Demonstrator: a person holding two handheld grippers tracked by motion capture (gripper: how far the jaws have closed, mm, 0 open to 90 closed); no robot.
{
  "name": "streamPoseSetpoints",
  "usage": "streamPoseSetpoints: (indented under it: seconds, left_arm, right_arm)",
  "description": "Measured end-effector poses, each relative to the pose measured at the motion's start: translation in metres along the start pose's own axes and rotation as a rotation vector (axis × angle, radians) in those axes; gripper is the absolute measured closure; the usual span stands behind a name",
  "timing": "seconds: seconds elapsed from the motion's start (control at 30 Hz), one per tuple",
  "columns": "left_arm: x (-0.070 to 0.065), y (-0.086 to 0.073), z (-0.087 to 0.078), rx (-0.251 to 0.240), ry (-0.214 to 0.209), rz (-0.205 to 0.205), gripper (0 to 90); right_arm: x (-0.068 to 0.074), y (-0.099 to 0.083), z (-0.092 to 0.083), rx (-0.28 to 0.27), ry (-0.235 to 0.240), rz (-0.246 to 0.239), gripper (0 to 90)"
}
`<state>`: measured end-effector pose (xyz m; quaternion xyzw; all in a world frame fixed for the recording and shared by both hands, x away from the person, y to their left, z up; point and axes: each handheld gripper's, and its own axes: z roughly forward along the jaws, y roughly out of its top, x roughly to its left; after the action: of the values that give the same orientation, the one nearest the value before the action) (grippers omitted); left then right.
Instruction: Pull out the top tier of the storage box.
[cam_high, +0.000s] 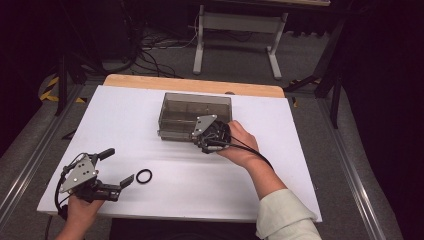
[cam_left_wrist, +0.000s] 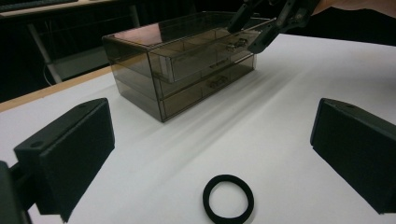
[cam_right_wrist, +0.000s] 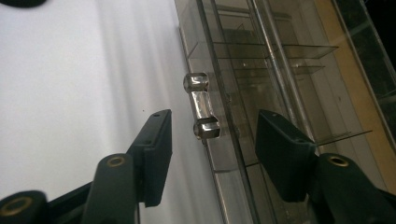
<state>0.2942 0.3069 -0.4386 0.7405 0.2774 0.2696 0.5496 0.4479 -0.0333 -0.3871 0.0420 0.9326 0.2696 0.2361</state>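
Note:
A smoky clear drawer box stands mid-table; in the left gripper view its top drawer sticks out a little. My right gripper is at the drawer's front. Its jaws are apart on either side of the clear handle, with a gap on each side, and the gripper is open. From the left gripper view, the right gripper reaches in at the top drawer. My left gripper rests open near the front left, close to a black ring. That ring lies flat between and just ahead of the left gripper.
The white table top has a wooden strip along its far edge. Beyond it are a grey table frame and cables on the floor. A light sleeve comes in at the bottom right.

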Motion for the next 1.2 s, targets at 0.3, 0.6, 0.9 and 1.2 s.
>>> streamPoseSetpoints:
  seconds: [0.3, 0.6, 0.9, 1.2]
  left_arm:
    - [0.0, 0.0, 0.0, 0.0, -0.001, -0.001, 0.6]
    - [0.0, 0.0, 0.0, -0.002, 0.0, -0.002, 0.6]
    - [0.0, 0.0, -0.001, -0.003, 0.003, 0.001, 0.6]
    - [0.0, 0.0, -0.001, -0.004, 0.002, 0.0, 0.6]
  right_arm:
    - [0.005, 0.003, 0.01, 0.048, -0.028, -0.053, 58.3]
    - [0.008, 0.004, 0.007, 0.06, -0.064, -0.062, 66.4]
    - [0.011, 0.004, -0.002, 0.049, -0.053, -0.068, 66.0]
    - [0.023, 0.006, -0.011, 0.055, -0.03, -0.073, 66.9]
